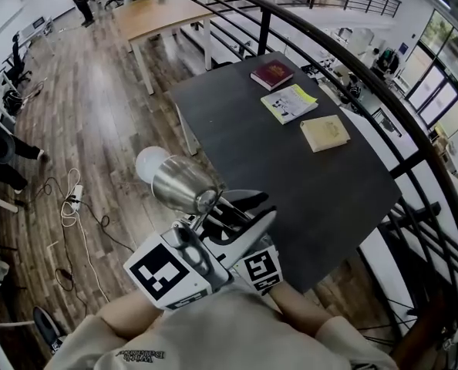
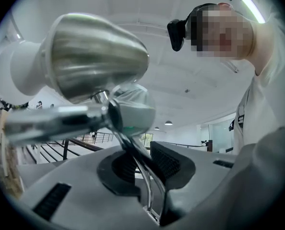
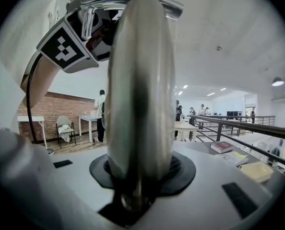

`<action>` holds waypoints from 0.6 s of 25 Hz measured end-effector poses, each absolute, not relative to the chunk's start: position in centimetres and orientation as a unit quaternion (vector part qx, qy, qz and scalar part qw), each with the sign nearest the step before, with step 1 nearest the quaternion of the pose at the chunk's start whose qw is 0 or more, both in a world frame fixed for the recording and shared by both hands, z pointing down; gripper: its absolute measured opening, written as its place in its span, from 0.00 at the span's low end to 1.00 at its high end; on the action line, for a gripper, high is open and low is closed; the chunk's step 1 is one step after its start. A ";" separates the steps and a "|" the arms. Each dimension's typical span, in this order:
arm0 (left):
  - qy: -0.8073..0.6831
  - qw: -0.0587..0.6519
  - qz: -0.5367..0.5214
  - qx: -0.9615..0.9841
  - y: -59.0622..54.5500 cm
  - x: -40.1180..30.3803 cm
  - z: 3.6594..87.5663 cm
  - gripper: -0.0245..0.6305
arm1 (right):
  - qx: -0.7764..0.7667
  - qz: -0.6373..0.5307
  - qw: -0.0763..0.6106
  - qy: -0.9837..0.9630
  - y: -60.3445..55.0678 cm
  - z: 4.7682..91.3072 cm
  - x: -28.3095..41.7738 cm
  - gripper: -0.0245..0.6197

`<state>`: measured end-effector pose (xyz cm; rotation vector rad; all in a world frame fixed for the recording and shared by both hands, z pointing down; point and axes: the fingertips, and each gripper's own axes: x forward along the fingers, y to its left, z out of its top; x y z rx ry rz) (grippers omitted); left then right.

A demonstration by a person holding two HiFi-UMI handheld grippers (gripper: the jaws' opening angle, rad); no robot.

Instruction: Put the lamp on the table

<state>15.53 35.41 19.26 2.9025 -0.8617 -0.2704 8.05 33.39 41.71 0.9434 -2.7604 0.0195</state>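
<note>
I see the lamp [image 1: 184, 185] up in the air, carried by both grippers, not on the table yet. Left gripper [image 2: 143, 163]: fingers narrow, pinched on the lamp's thin chrome stem. Right gripper [image 3: 140, 169]: fingers set wider, clamped on a broad metal part of the lamp, seen edge-on. The shade and white bulb [image 1: 150, 163] hang over the wood floor [image 1: 98, 114], just off the near left corner of the dark table [image 1: 306, 183]. Three books [image 1: 289, 102] lie at the table's far end, well apart from the lamp.

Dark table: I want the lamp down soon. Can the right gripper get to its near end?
Probably yes: the right gripper, shut on the lamp, hangs by the bare near end of the table; the books lie farther off.
</note>
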 end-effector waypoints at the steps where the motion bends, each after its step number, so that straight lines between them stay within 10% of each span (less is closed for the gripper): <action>1: -0.284 0.047 -0.087 0.954 35.2 15.7 19.3 0.15 | 0.317 0.004 0.108 -0.942 33.1 41.7 8.0 0.24; 15: -0.298 0.009 -0.073 0.952 32.4 18.1 19.3 0.16 | 0.285 -0.015 0.091 -0.954 29.7 41.6 9.9 0.24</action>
